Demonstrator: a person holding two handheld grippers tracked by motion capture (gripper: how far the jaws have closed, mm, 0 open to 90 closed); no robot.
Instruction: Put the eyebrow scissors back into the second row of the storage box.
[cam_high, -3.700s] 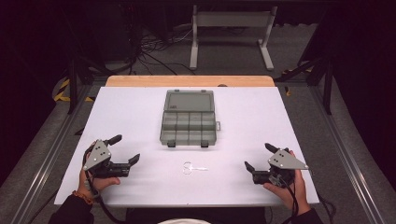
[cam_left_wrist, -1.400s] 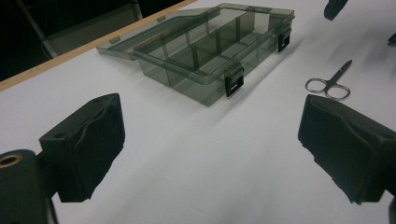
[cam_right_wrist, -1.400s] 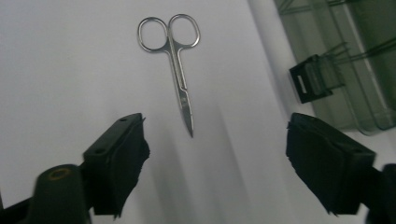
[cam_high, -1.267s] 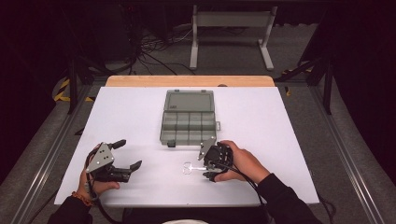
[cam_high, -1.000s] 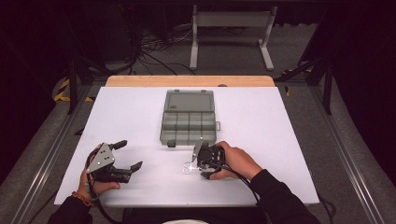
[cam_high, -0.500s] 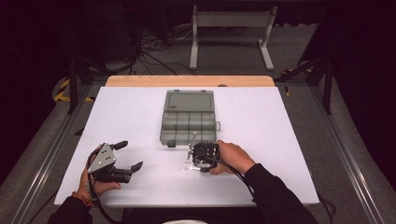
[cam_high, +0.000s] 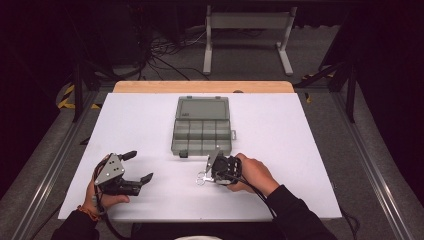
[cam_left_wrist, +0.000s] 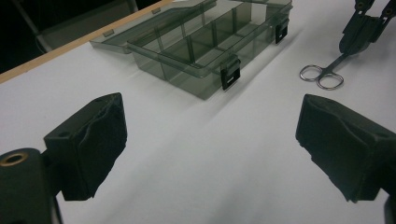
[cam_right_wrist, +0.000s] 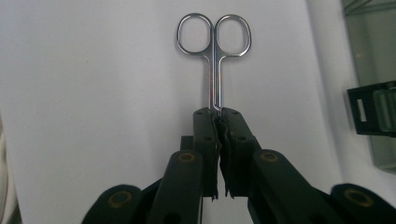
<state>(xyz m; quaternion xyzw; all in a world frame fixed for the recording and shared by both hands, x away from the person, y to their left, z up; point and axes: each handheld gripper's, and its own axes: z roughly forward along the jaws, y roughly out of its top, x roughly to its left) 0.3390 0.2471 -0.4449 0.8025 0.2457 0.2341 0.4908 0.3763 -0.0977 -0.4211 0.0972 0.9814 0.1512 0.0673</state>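
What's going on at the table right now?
A person works with two handheld grippers. The right gripper is shut on the small metal scissors, its fingers clamping the blade end while the finger loops point away. The left gripper is open and holds nothing. The compartment box sits open in the middle of the table.

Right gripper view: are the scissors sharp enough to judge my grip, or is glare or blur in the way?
Right gripper view: scissors crisp, finger rings in focus, no glare; right gripper pads closed on the blade end. Left gripper view: near pads soft, organizer box sharper. High view: even light on the table, dark surroundings.
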